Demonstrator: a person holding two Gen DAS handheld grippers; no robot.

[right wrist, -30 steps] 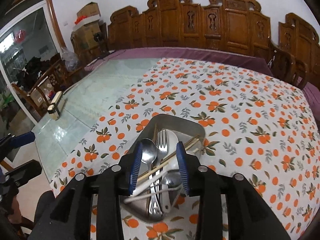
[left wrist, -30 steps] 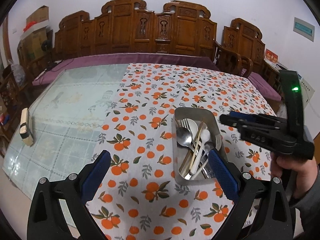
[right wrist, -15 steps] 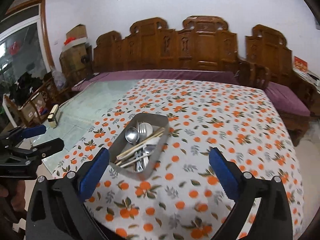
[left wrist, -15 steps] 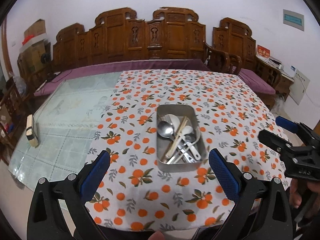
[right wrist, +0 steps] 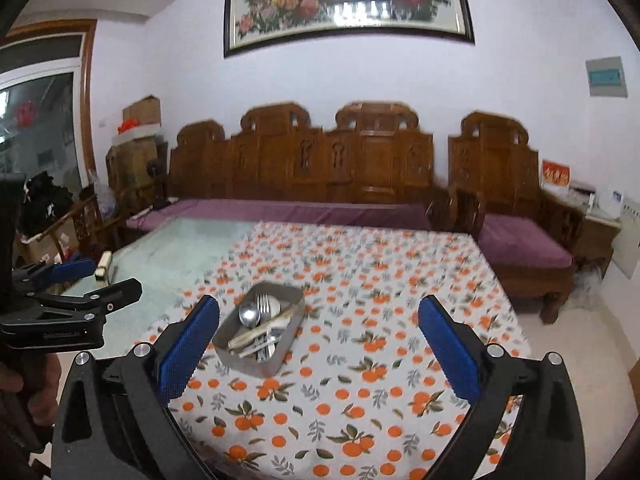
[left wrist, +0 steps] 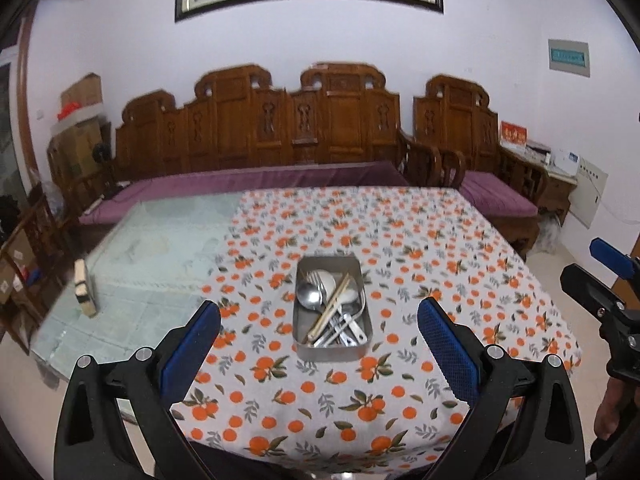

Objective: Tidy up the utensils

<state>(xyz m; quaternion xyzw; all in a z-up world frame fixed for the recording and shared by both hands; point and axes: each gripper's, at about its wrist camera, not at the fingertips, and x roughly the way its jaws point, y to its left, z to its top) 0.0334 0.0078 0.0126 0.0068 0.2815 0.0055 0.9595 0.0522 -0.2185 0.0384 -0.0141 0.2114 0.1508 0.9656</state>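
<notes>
Both my claws hang back from the table, wide and empty. My left claw [left wrist: 319,338] has its blue pads spread to either side of my view, nothing between them. My right claw [right wrist: 319,336] has just been opening, and now its pads stand as far apart as they go, with nothing in their gap either.

The metal tray [left wrist: 362,350] sits on the orange-print tablecloth [left wrist: 420,240], near the table's front edge and well apart from both claws. In it lie the utensils in one loose heap: a spoon [left wrist: 309,294], a fork [right wrist: 263,305], a pair of chopsticks [left wrist: 334,306] slanting across the rest, and some pale or steel handles I cannot sort out from here.

I judge the gathering done: no utensil lies outside the tray on the cloth that I can see. So this looks like the closing step, pulling away. If anything remains, it calls for straightening the crossed chopsticks, which would mean coming back in from above with one claw narrowed.
</notes>
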